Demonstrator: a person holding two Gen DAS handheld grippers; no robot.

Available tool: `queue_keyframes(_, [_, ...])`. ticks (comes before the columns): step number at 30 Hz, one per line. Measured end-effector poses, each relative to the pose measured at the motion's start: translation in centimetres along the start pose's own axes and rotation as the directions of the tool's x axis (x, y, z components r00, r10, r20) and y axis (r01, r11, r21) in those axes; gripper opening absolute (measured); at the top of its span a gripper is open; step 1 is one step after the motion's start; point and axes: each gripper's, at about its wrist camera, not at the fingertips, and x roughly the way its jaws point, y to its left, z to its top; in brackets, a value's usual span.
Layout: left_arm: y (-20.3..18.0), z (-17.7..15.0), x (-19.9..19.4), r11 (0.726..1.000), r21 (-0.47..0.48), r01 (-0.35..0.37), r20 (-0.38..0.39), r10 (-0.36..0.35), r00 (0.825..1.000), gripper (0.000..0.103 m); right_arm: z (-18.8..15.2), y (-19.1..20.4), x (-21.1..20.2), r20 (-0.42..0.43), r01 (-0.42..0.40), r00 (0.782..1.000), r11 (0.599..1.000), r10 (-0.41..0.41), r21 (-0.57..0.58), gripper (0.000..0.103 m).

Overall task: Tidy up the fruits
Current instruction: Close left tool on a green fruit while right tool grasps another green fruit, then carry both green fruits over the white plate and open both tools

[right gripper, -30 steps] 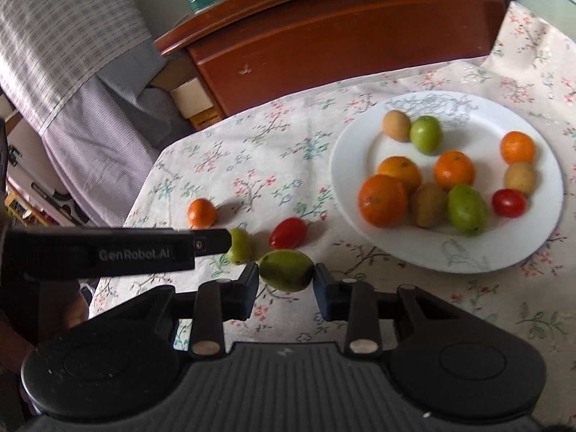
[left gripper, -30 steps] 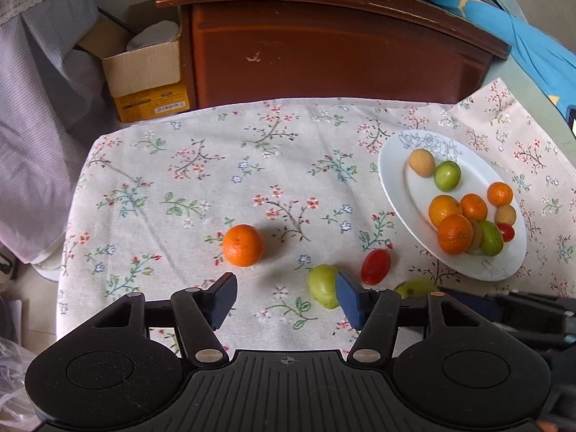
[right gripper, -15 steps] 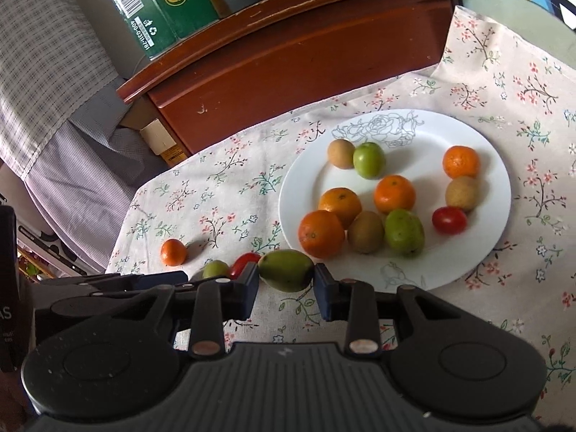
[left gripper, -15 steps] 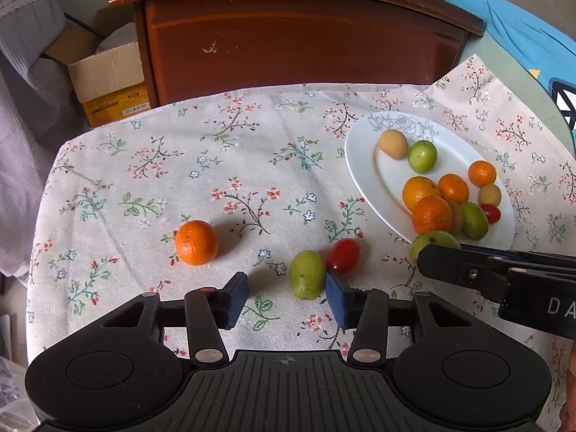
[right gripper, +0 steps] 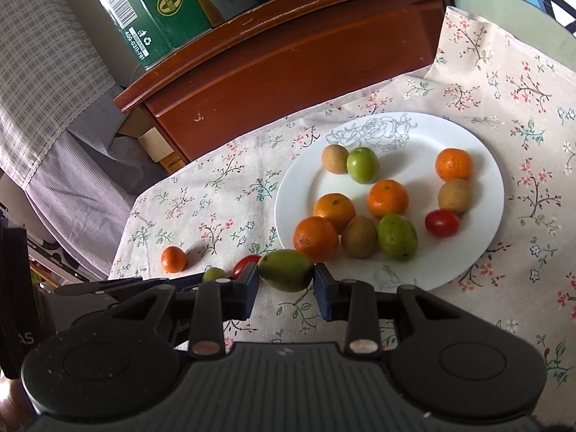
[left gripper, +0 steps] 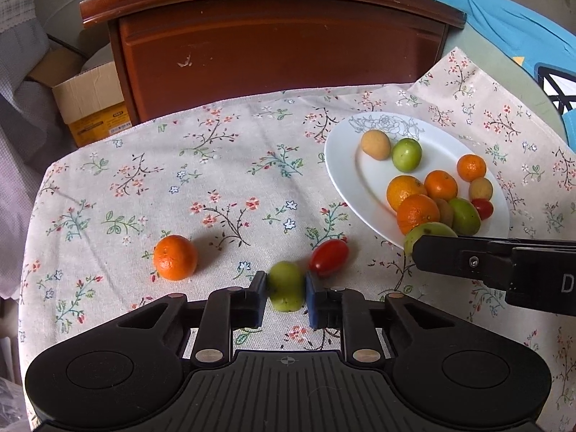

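A small green fruit [left gripper: 284, 277] rests on the floral cloth, and my left gripper [left gripper: 285, 288] is closing tight on it, blue pads pressing both its sides. A red tomato [left gripper: 329, 257] lies just right of it and a small orange [left gripper: 175, 257] to the left. My right gripper [right gripper: 286, 275] is shut on a larger oval green fruit [right gripper: 286, 268], held above the cloth at the near left rim of the white plate [right gripper: 482, 223]. The plate carries several oranges, green and brown fruits and a tomato. The right gripper's finger [left gripper: 468, 259] reaches in from the right in the left wrist view.
A dark wooden cabinet [left gripper: 280, 46] stands behind the table. A cardboard box [left gripper: 90, 104] sits on the floor to its left, with a green carton [right gripper: 144, 7] on top of the cabinet. Blue cloth [left gripper: 504, 36] lies at the far right. Checked fabric hangs at the left.
The left gripper's jaws came in from wide apart and now pinch the small green fruit. The right gripper carried its green fruit rightward, up to the plate's rim.
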Motion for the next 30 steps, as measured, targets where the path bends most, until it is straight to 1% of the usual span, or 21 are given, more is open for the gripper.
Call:
queue_keyframes(3, [0.3,0.1,-0.2,1.000,-0.017,0.005,0.002,-0.005,1.000,0.020,0.1,-0.1,-0.1,0.002,0.000,1.000,1.000,0.000,0.007,0.033])
queue_keyframes(9, [0.4,0.6,-1.2,0.999,-0.040,0.011,0.036,-0.009,0.999,0.020,0.4,-0.2,-0.4,0.015,-0.003,1.000,1.000,0.003,0.013,0.033])
queue_keyframes(22, [0.0,2.2,-3.6,0.997,-0.055,0.053,0.132,-0.045,0.990,0.020,2.4,-1.2,-2.7,0.091,-0.012,0.996,0.999,0.008,0.051,0.033])
queue_keyframes(30, [-0.8,2.5,-3.7,0.997,-0.042,0.059,0.138,-0.053,0.989,0.020,3.3,-1.8,-4.1,0.128,-0.001,0.992,0.998,-0.006,0.060,0.033])
